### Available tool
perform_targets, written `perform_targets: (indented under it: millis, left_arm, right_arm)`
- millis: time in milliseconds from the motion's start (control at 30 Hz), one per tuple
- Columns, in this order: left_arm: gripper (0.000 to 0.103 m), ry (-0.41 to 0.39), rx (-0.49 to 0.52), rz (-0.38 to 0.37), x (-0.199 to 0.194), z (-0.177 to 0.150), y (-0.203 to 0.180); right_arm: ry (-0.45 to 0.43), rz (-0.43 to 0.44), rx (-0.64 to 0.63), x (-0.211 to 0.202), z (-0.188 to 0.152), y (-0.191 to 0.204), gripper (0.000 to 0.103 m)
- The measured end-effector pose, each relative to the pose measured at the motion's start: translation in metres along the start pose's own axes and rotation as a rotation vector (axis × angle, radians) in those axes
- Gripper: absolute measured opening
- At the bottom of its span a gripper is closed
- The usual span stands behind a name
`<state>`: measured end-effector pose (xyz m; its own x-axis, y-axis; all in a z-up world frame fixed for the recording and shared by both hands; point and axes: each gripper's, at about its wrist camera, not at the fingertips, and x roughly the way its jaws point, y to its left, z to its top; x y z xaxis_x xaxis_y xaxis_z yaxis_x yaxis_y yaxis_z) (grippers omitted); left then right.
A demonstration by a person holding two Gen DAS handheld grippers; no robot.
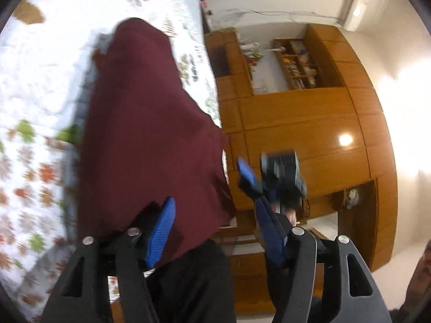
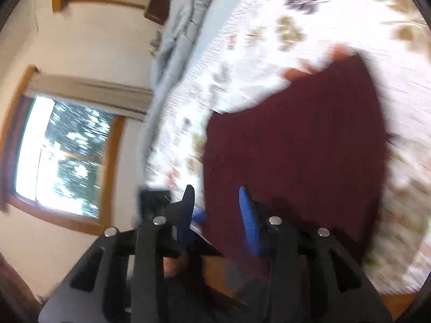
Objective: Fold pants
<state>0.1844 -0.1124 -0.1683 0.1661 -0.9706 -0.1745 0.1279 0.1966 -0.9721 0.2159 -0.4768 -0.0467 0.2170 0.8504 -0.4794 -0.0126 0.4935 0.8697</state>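
Big white floral-print quilted bedspread (image 1: 40, 80), and on it the maroon cloth pants (image 1: 140, 123), long axis running away from both tools. Left gripper (image 1: 215, 223) gapes wide, edge beside one pad; right gripper (image 2: 215, 210) part-open, nothing pinched.

Maroon pants (image 1: 140, 123), floral white bedspread (image 1: 48, 62)

The pants (image 1: 142, 123) lie on the bedspread (image 1: 40, 75), with the cabinet (image 1: 301, 123) beyond the bed's edge.
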Motion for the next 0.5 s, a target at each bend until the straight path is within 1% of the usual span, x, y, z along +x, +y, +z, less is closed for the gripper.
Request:
perform_targets:
  millis: [33, 100, 133, 167, 200, 233, 267, 300, 333, 400, 433, 467, 500]
  left_arm:
    - [0.063, 0.0, 0.005, 0.005, 0.001, -0.001, 0.001]
    - [0.063, 0.0, -0.023, 0.004, 0.002, -0.002, 0.013]
    - [0.059, -0.003, -0.035, 0.002, -0.001, -0.003, 0.019]
    - [0.053, -0.009, -0.058, -0.005, -0.003, -0.003, 0.028]
    - [0.051, -0.013, -0.07, -0.011, -0.005, -0.003, 0.033]
    - [0.049, -0.017, -0.075, -0.017, -0.007, -0.003, 0.036]
    - [0.049, -0.017, -0.079, -0.025, -0.008, -0.004, 0.039]
    - [0.049, -0.015, -0.084, -0.034, -0.01, -0.003, 0.041]
    - [0.049, -0.015, -0.09, -0.047, -0.012, -0.004, 0.044]
    - [0.049, -0.017, -0.114, -0.075, -0.015, -0.004, 0.052]
    - [0.049, -0.018, -0.131, -0.087, -0.017, -0.003, 0.055]
    - [0.054, -0.014, -0.144, -0.095, -0.02, -0.002, 0.055]
    - [0.057, -0.015, -0.148, -0.097, -0.022, 0.0, 0.054]
  right_arm:
    - [0.007, 0.048, 0.032, 0.025, 0.013, 0.005, 0.035]
    - [0.037, 0.102, 0.064, 0.064, 0.03, 0.008, 0.035]
    - [0.06, 0.115, 0.09, 0.088, 0.036, 0.005, 0.035]
    - [0.085, 0.088, 0.112, 0.109, 0.04, -0.002, 0.031]
    - [0.1, 0.036, 0.121, 0.122, 0.045, -0.011, 0.004]
    - [0.099, 0.005, 0.135, 0.127, 0.047, -0.022, 0.0]
    - [0.078, 0.017, 0.185, 0.121, 0.051, -0.037, 0.0]
    - [0.053, 0.015, 0.194, 0.11, 0.053, -0.042, 0.0]
    - [-0.006, -0.047, 0.173, 0.085, 0.056, -0.044, 0.0]
    - [-0.076, -0.098, 0.175, 0.046, 0.056, -0.051, 0.0]
    - [-0.139, -0.152, 0.191, 0.016, 0.055, -0.059, 0.0]
    - [-0.182, -0.184, 0.2, 0.0, 0.052, -0.064, 0.002]
    - [-0.219, -0.195, 0.209, -0.017, 0.048, -0.07, 0.009]
